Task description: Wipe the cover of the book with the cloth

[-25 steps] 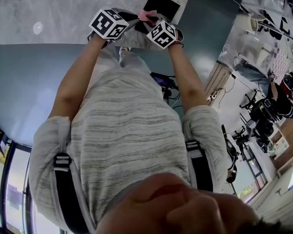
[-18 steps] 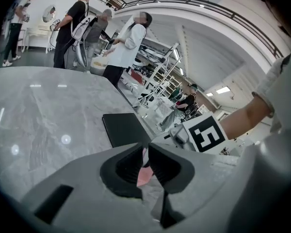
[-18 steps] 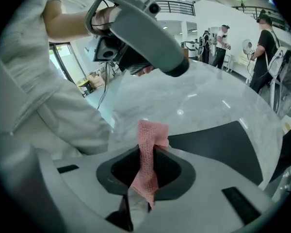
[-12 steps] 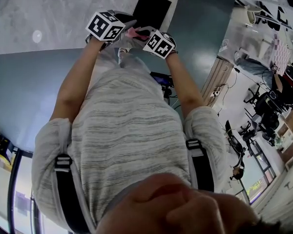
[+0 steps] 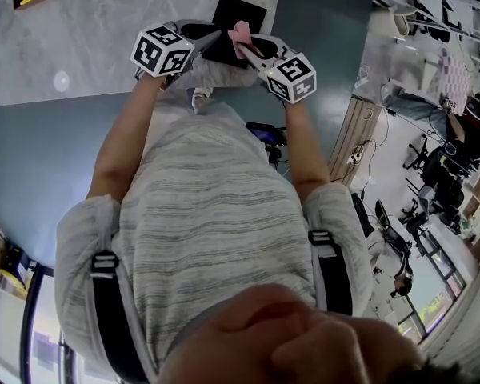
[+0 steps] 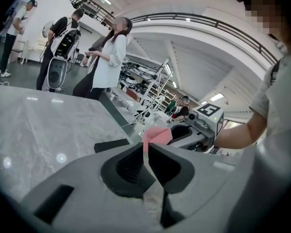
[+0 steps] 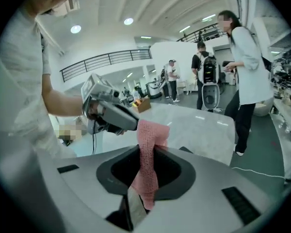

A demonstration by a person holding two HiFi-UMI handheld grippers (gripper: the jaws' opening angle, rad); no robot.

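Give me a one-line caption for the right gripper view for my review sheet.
Right gripper clamped on a pink knitted cloth, the left gripper tip at the cloth's upper end, marble table behind.

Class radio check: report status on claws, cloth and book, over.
Right claw shut on cloth. Left claw shut, tip at the cloth. Book flat on table, beyond both claws. Nothing in the way.

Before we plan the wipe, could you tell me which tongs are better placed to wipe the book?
Right: the right tongs grip the cloth deeply near the book; the left tongs only pinch its edge.
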